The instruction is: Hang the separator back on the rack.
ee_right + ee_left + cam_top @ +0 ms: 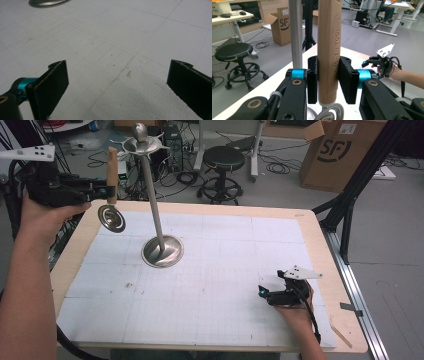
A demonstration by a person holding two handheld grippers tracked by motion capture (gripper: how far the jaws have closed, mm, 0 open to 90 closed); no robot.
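My left gripper (111, 190) is raised at the table's far left, shut on the wooden handle (329, 50) of a kitchen tool (111, 195). The handle stands upright and the tool's round metal head (111, 218) hangs below it. Just to its right rises a tall metal stand (154, 200) with a round base (162, 251) and hooks at its top (142, 144); its pole (295, 35) is close beside the handle. My right gripper (264, 292) rests low on the white mat (215, 285) at the front right, jaws wide open (117, 80) with nothing between them.
The wooden table (320, 250) carries the white gridded mat. Behind it on the floor stand a black stool (222, 170), a cardboard box (340, 152) and tangled cables. A black frame post (360, 175) rises at the right.
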